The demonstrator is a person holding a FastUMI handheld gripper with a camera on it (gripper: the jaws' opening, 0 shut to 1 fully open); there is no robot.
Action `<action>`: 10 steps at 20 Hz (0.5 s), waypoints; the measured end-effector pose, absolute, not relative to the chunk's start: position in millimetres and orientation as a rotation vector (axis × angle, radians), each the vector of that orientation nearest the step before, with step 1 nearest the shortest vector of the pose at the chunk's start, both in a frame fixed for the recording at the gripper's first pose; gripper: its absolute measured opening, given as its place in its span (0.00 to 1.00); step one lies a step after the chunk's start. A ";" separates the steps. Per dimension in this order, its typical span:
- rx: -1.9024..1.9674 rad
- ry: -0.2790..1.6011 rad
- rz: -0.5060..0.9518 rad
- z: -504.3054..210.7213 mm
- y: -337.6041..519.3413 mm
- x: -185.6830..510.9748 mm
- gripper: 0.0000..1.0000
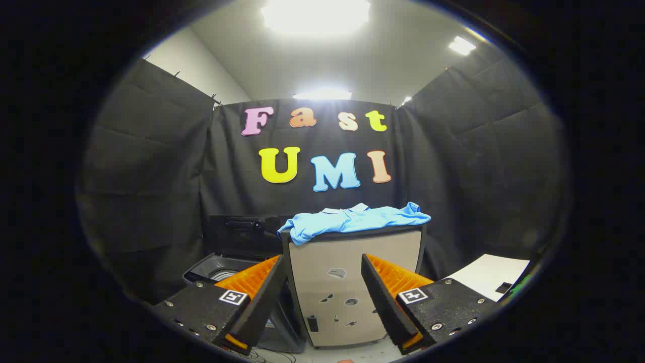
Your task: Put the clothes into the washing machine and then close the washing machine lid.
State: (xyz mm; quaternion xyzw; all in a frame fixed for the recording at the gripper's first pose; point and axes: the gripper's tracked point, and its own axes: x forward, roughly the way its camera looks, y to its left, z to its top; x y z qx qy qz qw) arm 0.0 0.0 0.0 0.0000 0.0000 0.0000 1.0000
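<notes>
Gripper view
Claw: the gripper (322,277) is held released, fingers spread wide, nothing between them.
Clothes: a light blue shirt (352,220) is seen draped over the top of a beige cabinet (352,282), beyond the fingers and well apart from them.
Washing machine: a grey washer (221,272) is seen low beside the cabinet, lid (242,229) raised, tub mouth partly shown behind the left finger.
Step in hand: judged to be the approach to the shirt; nothing is yet loaded.
Advice: the shirt should be taken at a bunched fold near the overhanging edge, so it lifts in one piece.
Hidden: the tub's inside and the lid hinge are not made out; the shirt's far side is concealed.
</notes>
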 end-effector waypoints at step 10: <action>-0.005 0.011 0.003 -1.1 2.0 -2.4 0.93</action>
